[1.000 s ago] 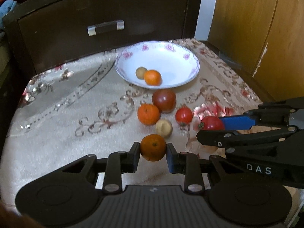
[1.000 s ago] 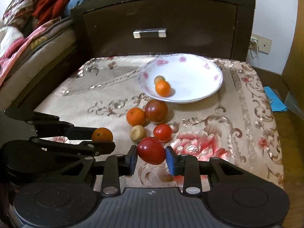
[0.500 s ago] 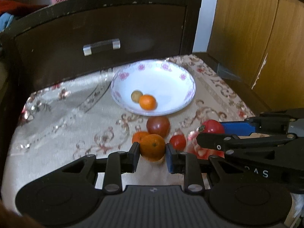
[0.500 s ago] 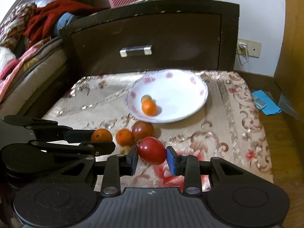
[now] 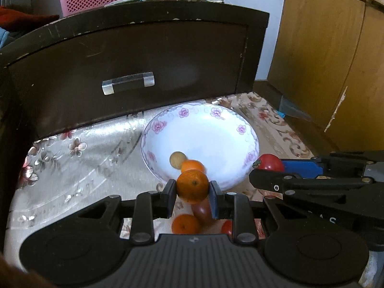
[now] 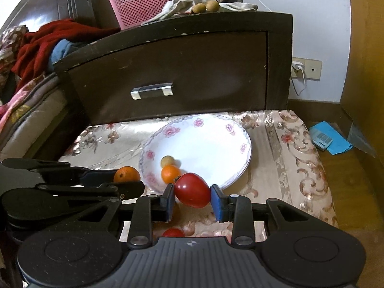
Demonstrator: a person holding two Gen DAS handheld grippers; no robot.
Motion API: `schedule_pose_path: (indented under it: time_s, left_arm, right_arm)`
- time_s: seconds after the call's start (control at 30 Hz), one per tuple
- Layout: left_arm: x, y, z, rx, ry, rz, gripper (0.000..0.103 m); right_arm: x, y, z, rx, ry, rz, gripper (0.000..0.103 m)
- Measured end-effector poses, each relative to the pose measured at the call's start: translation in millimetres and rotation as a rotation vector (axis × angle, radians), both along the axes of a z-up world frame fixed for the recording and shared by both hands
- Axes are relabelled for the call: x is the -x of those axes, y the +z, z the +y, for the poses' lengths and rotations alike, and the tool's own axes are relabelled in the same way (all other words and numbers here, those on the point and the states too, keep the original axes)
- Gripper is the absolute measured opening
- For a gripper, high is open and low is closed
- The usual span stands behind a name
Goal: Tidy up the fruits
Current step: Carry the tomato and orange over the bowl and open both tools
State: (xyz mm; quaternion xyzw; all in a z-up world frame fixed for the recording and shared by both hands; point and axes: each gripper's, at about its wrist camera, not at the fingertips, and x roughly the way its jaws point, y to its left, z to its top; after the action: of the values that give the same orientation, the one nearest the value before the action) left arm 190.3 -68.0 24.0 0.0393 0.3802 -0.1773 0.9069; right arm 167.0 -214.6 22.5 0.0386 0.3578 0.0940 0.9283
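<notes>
My left gripper [image 5: 192,190] is shut on an orange mandarin [image 5: 192,186], held in the air at the near rim of the white flowered bowl [image 5: 223,134]. My right gripper [image 6: 192,198] is shut on a red tomato [image 6: 192,189], also lifted at the bowl's [image 6: 211,141] near rim. Inside the bowl lie a small tan fruit [image 5: 177,159] and another mandarin [image 5: 193,165]. Below the left gripper, a mandarin [image 5: 186,224], a dark red fruit [image 5: 202,210] and a small red tomato [image 5: 226,226] rest on the cloth. The left gripper's mandarin [image 6: 126,174] shows in the right wrist view.
The bowl sits on a floral-cloth stool [image 6: 288,144] against a dark wooden drawer front with a metal handle [image 5: 128,86]. A pink basket [image 6: 141,2] and cloths lie on top. Wooden cabinet [image 5: 331,48] at right; bedding [image 6: 28,48] at left; blue packet [image 6: 328,140] on the floor.
Both grippers rose from the cloth and moved forward toward the bowl, each carrying its fruit. The loose fruits now lie below and behind the fingertips.
</notes>
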Motion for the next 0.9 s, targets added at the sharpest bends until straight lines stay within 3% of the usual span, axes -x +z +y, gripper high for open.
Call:
schedule_pose_path:
  time_s: [0.9]
  left_arm:
    - [-66.6,-26.3,-13.9,-0.012,0.01,0.004,0.035]
  right_arm:
    - [-69.2,-22.2,-9.2,0.032,-0.006,0.001,0.029]
